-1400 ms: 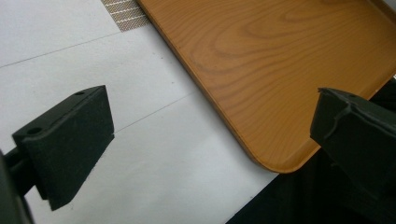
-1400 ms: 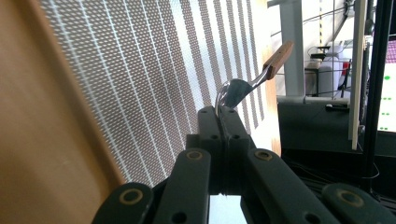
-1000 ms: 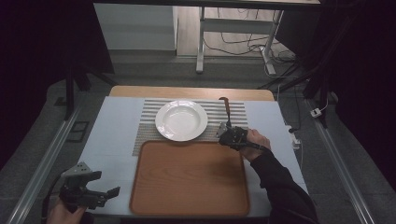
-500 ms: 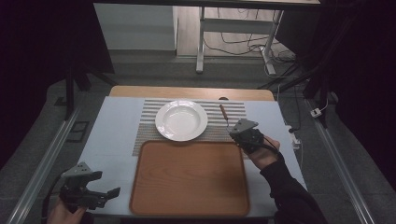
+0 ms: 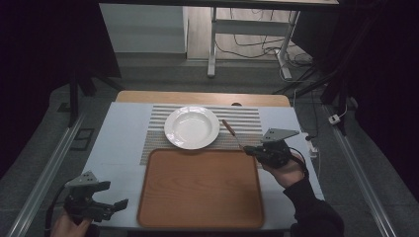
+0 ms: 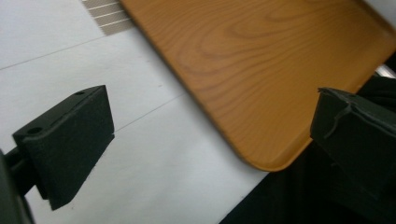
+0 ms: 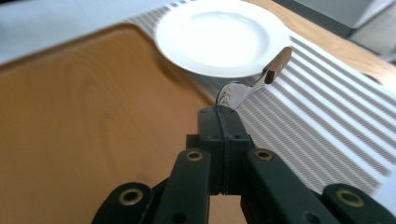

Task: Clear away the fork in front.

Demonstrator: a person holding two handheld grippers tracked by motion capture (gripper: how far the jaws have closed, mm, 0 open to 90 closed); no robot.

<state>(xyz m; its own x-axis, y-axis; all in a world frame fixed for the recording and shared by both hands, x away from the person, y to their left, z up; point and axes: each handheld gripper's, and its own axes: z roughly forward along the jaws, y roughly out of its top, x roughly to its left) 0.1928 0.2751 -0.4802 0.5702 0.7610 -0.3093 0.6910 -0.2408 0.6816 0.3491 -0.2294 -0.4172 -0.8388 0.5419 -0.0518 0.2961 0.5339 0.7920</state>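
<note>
A grey carpeted floor (image 5: pixel 148 74) surrounds the table, dim toward the dark edges at 9 and 3 o'clock. At 12 o'clock stands a pale metal desk frame (image 5: pixel 212 44) with loose black cables (image 5: pixel 257 47) beneath; a white cabinet panel (image 5: pixel 141 27) sits at 11 o'clock.

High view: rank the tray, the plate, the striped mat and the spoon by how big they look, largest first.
1. Tray, clearly the largest.
2. Striped mat, though the plate and tray cover part of it, so its full extent is unsure.
3. Plate.
4. Spoon, thin, its bowl end clamped in the right gripper.
</note>
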